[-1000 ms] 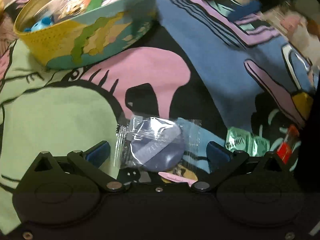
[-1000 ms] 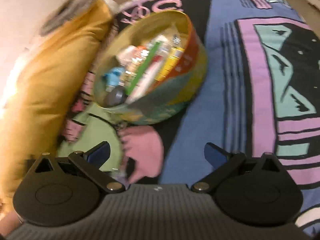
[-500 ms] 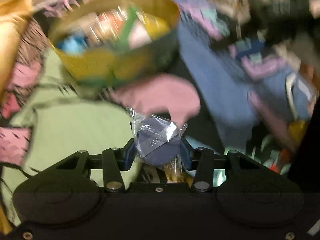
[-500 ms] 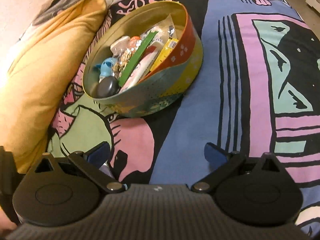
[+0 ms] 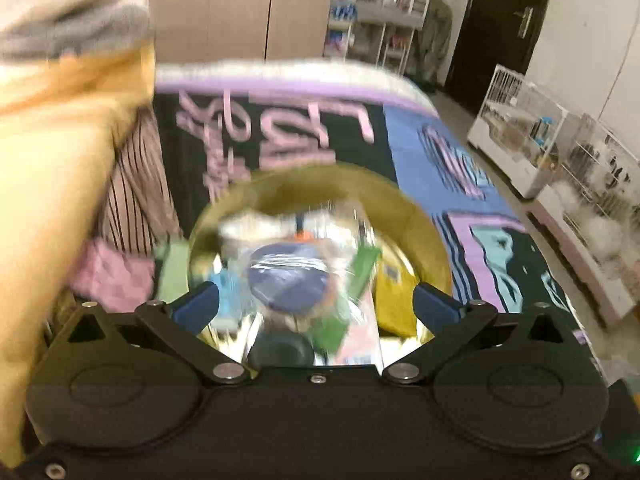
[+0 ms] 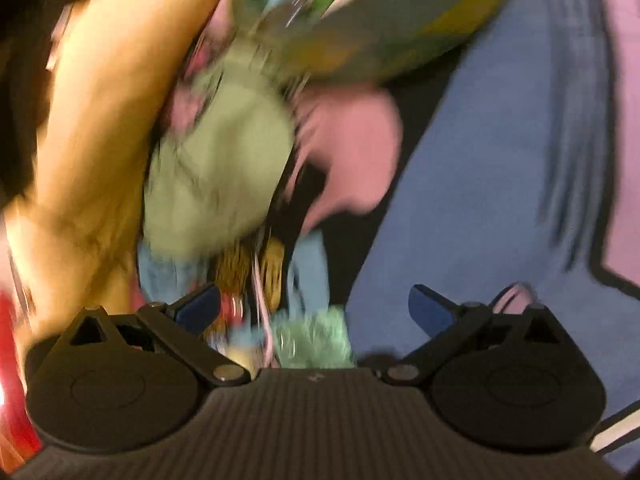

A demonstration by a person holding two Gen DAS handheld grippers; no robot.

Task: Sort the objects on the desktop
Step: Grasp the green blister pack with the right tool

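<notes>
Close up, the left gripper [image 5: 316, 306] is spreading its fingers wide above the round tin [image 5: 320, 188], and the wrapped blue puff [image 5: 288, 280] sits free between them, over the tin's clutter. Further off, the right gripper [image 6: 314, 308], fingers spread and empty, hangs over small packets [image 6: 312, 336] on the patterned bedspread [image 6: 480, 184].

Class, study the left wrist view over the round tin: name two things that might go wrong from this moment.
1. The left gripper has its jaws opening over the tin, with the wrapped purple puff between them, untouched. The tin looks crowded, so the puff might slide off the pile.
2. Both views are blurred by fast motion, so a gripper may clip the tin's rim.
</notes>
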